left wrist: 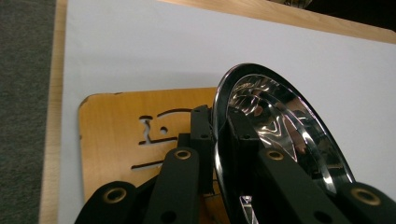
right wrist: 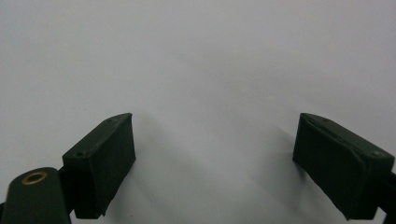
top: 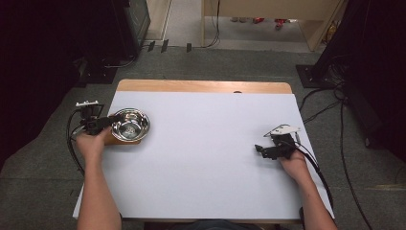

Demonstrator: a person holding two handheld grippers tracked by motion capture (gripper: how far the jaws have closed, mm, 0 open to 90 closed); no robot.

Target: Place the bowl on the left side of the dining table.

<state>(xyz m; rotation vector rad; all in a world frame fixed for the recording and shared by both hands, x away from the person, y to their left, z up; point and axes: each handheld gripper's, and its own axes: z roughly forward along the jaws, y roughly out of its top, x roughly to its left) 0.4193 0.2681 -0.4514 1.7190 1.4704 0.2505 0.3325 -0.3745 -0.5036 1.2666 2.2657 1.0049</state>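
Where the white sheet meets the table's left side, a shiny steel bowl (top: 130, 124) sits above a small wooden board (top: 125, 140), which lies flat on the sheet. In the left gripper view the bowl (left wrist: 280, 126) appears tilted, its rim running between the two black jaws, and the board (left wrist: 116, 140) beneath shows a cut-out pattern in its face. Whether the bowl's base rests on the board cannot be told.

The left gripper (top: 98, 123) is clamped on the bowl's near-left rim: one jaw lies against the outer wall, the other inside the bowl, with the thin metal edge pinched between the pads. The jaws stand as close together as the rim allows. The person's left hand (top: 91, 141) grasps the tool from behind, and its cable loops down off the table's left edge.

The right gripper (top: 261, 148) rests well apart from the bowl, toward the right side of the sheet, held in the right hand (top: 293, 160) with the grey plate on top. In the right gripper view its jaws stand wide apart with nothing between them; plain white sheet (right wrist: 201, 60) lies under and ahead of them.

The white sheet (top: 210, 158) covers most of the wooden table (top: 201, 86), leaving a bare strip along the far edge. Grey carpet (top: 38, 158) surrounds the table.
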